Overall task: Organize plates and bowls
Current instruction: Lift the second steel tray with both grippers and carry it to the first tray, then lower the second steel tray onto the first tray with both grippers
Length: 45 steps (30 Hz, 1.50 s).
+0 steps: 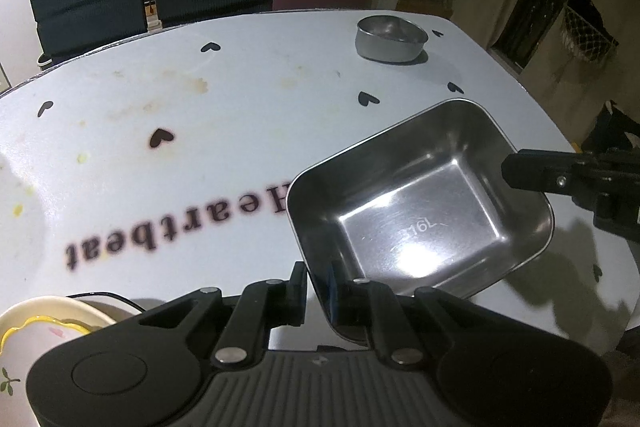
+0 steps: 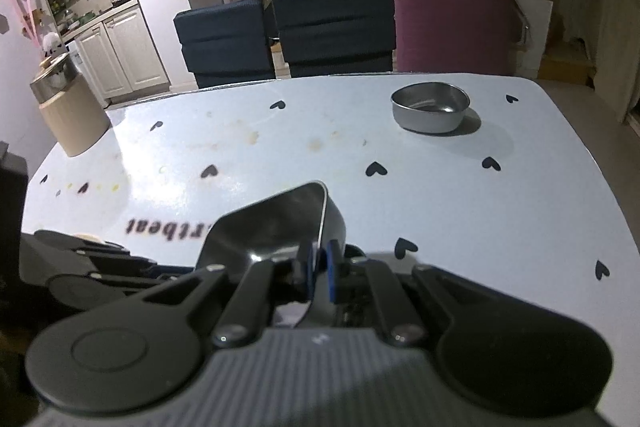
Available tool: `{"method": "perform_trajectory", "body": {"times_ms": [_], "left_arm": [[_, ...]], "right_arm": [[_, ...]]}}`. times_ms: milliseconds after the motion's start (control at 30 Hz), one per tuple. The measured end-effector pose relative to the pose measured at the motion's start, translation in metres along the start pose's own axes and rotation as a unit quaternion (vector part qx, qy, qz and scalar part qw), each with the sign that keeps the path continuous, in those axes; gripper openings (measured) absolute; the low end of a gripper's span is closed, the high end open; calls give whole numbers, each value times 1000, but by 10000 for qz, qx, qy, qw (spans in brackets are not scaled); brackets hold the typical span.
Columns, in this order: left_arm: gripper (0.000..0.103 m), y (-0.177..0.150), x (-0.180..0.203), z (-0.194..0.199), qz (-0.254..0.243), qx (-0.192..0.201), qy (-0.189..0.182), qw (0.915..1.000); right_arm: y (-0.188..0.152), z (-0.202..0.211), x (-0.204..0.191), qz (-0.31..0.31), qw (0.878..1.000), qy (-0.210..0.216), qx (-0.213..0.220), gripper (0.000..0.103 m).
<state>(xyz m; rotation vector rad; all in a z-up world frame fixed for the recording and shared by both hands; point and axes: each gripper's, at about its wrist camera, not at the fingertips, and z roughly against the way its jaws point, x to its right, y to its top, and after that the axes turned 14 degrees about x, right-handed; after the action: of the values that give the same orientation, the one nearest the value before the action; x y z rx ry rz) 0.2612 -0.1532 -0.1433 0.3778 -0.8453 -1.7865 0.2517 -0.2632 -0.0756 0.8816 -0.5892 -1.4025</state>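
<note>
A rectangular steel tray [image 1: 420, 203] is tilted just above the white table [image 1: 160, 87], its stamped bottom facing the left wrist view. My left gripper [image 1: 316, 283] is shut on the tray's near rim. My right gripper [image 1: 512, 169] comes in from the right and pinches the opposite rim. In the right wrist view the tray [image 2: 272, 227] rises in front of my right gripper [image 2: 318, 267], whose blue pads clamp its thin edge. A round steel bowl [image 1: 390, 39] [image 2: 430, 109] stands alone at the table's far right.
A cream ceramic bowl with a yellow wavy rim [image 1: 36, 339] sits at the near left, beside the left gripper. Dark blue chairs [image 2: 280, 35] and a maroon one [image 2: 452, 23] line the far table edge. A beige bin [image 2: 68, 115] stands off the left corner.
</note>
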Motion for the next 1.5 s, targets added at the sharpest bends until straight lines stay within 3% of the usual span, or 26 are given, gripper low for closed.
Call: {"method": "perform_trajectory", "body": {"times_ms": [600,967,1500], "left_arm": [[11,-6,3,-11,-67,-114,-179,9998],[17,-7,1,-12,-62,-183,-204,9996],[20,-8,0,-12,-117,-203,-261,9994]], "right_arm": [[-11,-24,11,216,9982,-312,-471,5],[-20,-36,15,333,9951,-437,-820,4],[-32,-54,31,197,9921,-337,-1189,11]]}}
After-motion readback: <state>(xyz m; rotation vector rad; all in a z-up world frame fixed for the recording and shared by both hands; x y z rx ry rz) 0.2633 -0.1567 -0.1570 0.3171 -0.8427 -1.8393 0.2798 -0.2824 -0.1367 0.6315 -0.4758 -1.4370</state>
